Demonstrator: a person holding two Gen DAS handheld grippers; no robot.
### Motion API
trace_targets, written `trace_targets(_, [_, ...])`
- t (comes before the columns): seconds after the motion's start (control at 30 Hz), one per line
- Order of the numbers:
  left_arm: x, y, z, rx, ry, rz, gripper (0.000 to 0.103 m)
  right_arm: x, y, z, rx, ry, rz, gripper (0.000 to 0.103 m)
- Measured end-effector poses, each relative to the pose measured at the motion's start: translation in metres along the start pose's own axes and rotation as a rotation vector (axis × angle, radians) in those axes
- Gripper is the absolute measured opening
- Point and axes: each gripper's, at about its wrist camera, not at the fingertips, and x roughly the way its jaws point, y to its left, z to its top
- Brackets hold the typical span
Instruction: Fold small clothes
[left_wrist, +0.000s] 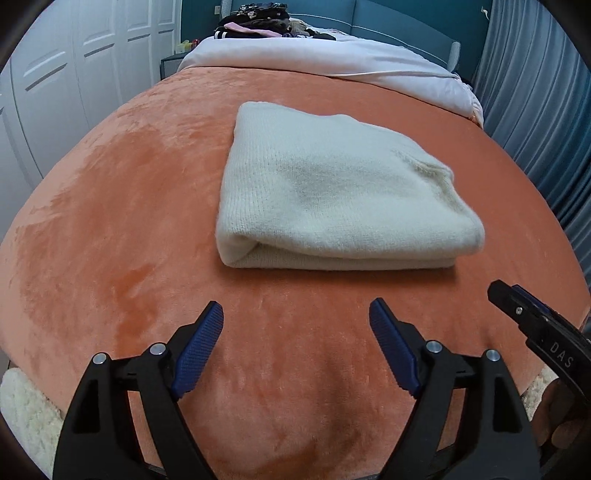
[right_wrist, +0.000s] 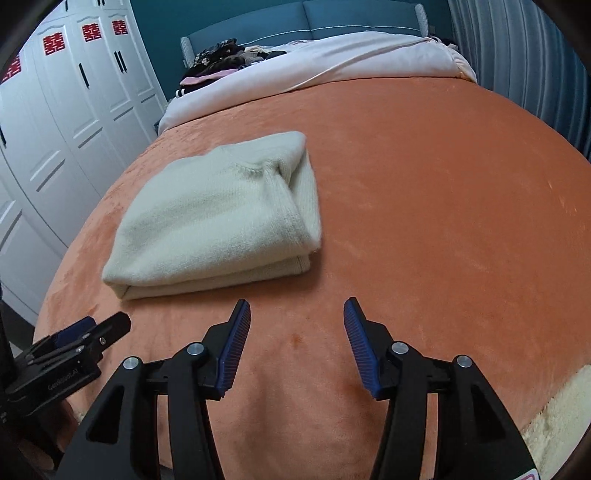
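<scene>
The cream sweater (left_wrist: 332, 188) lies folded into a thick rectangle on the orange blanket (left_wrist: 110, 206) that covers the bed, and neither gripper is touching it. The left gripper (left_wrist: 295, 325) hangs over bare blanket with its fingers (left_wrist: 201, 350) spread wide and nothing between them. The right gripper (right_wrist: 297, 325) is the same: fingers (right_wrist: 234, 350) apart, empty, over bare blanket on the near side of the bundle.

What the next move turns on is where that bundle sits from each hand. It lies ahead of both, further up the bed toward the white duvet (right_wrist: 332, 59). From the left gripper it is almost straight ahead, a touch to the right. From the right gripper it is ahead and clearly off to the left, so the left hand looks the nearer one, though not by much. Its long axis seems to run away from the fingers, up the bed (the fisheye bends everything, so I would not swear to it), with the stacked layers and fold showing at the near edge.

By the look of it this piece is done. More clothes (right_wrist: 218, 62) are heaped by the headboard, well apart from both hands.
</scene>
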Motion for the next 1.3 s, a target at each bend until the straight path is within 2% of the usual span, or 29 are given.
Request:
trace_targets(0.07, [0.001, 0.005, 0.010, -0.048, 0.018, -0.010, 0.082, 0.013, -0.001, 0.013, 0.015, 0.005, 0.016, 0.059])
trace_targets(0.13, [0.008, 0.012, 0.024, -0.070, 0.035, 0.013, 0.082, 0.029, -0.004, 0.026, 0.047, 0.002, 0.025, 0.059])
trace_targets(0.17, [0.012, 0.013, 0.027, -0.067, 0.030, 0.033, 0.082, 0.041, -0.008, 0.031, 0.067, 0.031, 0.056, 0.053])
trace_targets(0.2, [0.017, 0.016, 0.031, -0.058, 0.026, 0.067, 0.081, 0.058, -0.011, 0.032, 0.076, 0.086, 0.060, 0.039])
trace_targets(0.23, [0.023, 0.017, 0.033, -0.045, 0.030, 0.095, 0.080, 0.076, -0.011, 0.030, 0.056, 0.142, 0.014, 0.037])
trace_targets(0.27, [0.032, 0.019, 0.035, -0.029, 0.045, 0.122, 0.079, 0.087, -0.012, 0.025, 0.038, 0.164, 0.016, 0.035])
trace_targets(0.4, [0.054, 0.028, 0.032, -0.022, 0.109, 0.145, 0.078, 0.071, -0.005, 0.025, 0.034, 0.130, -0.004, 0.035])
trace_targets(0.47, [0.044, 0.028, 0.028, -0.029, 0.078, 0.130, 0.075, 0.050, 0.001, 0.022, 0.020, 0.081, -0.021, 0.036])
trace_targets(0.53, [0.030, 0.025, 0.024, -0.042, 0.028, 0.095, 0.078, 0.027, 0.004, 0.010, 0.009, 0.009, -0.031, 0.046])
trace_targets(0.6, [0.020, 0.021, 0.016, -0.047, -0.016, 0.068, 0.087, 0.013, 0.006, -0.009, 0.002, -0.041, -0.061, 0.058])
trace_targets(0.63, [0.018, 0.018, 0.010, -0.041, -0.033, 0.068, 0.092, 0.010, 0.005, -0.017, 0.007, -0.051, -0.072, 0.059])
trace_targets(0.7, [0.018, 0.012, -0.003, -0.019, -0.040, 0.082, 0.095, 0.009, 0.001, -0.030, 0.025, -0.054, -0.095, 0.064])
trace_targets(0.9, [0.030, 0.002, -0.037, 0.029, -0.028, 0.105, 0.095, 0.021, -0.005, -0.061, 0.012, -0.044, -0.166, 0.072])
trace_targets(1.03, [0.033, -0.007, -0.050, 0.109, -0.068, 0.160, 0.095, 0.023, 0.003, -0.075, -0.070, -0.078, -0.196, 0.076])
trace_targets(1.1, [0.032, -0.007, -0.053, 0.101, -0.079, 0.162, 0.095, 0.023, 0.005, -0.077, -0.078, -0.074, -0.199, 0.080])
trace_targets(1.3, [0.036, -0.009, -0.056, 0.101, -0.110, 0.179, 0.098, 0.025, 0.005, -0.080, -0.071, -0.065, -0.199, 0.083])
